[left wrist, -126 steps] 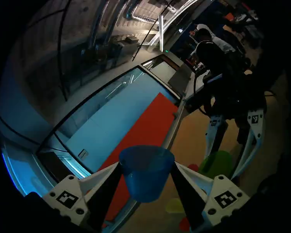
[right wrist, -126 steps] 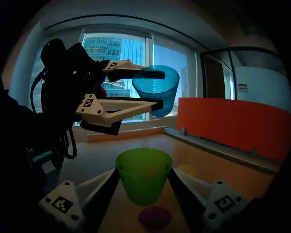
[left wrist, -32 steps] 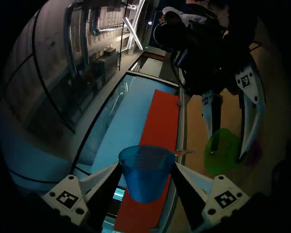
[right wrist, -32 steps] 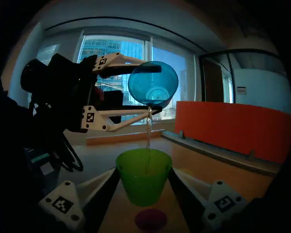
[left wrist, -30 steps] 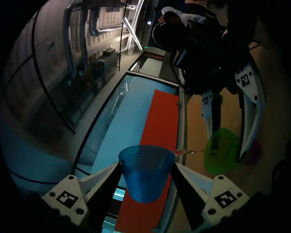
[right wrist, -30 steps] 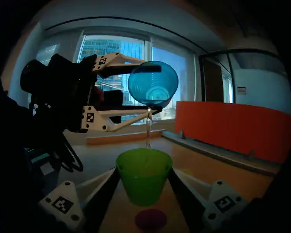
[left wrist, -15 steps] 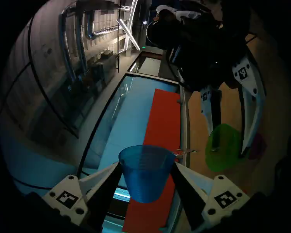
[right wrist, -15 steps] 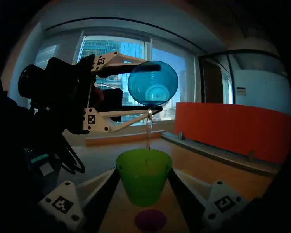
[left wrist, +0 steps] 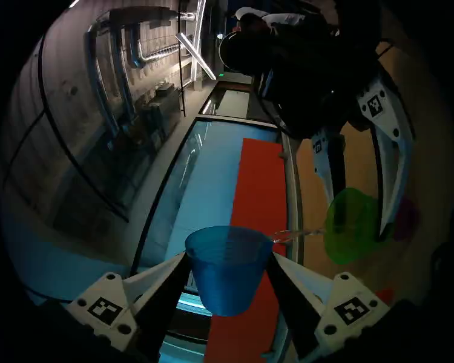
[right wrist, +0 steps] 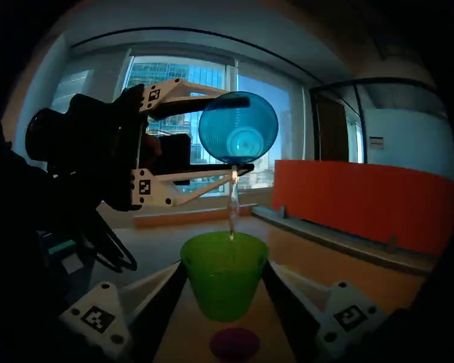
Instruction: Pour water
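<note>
We have the translucent blue plastic cup (right wrist: 238, 128) clamped by its sides in the jaws of the left gripper (left wrist: 227, 261), tipped so far that its mouth faces us in the upper middle of the right gripper view. A thin stream of water (right wrist: 232, 206) drops from its lower rim into the translucent green plastic cup (right wrist: 225, 284) at the lower centre. The right gripper (right wrist: 225, 267) has its jaws closed on both sides of that cup, over the wooden surface (right wrist: 324, 260) — whether it rests there or hangs just above, we cannot tell. The stream seems to enter toward the far side of the green mouth, so we would centre the blue rim over it and tilt slowly, since a thin trickle tends to cling and run down the outside wall. We should hold the green cup level and grip neither cup harder — thin plastic like this probably flexes. The blue cup looks nearly drained.
</note>
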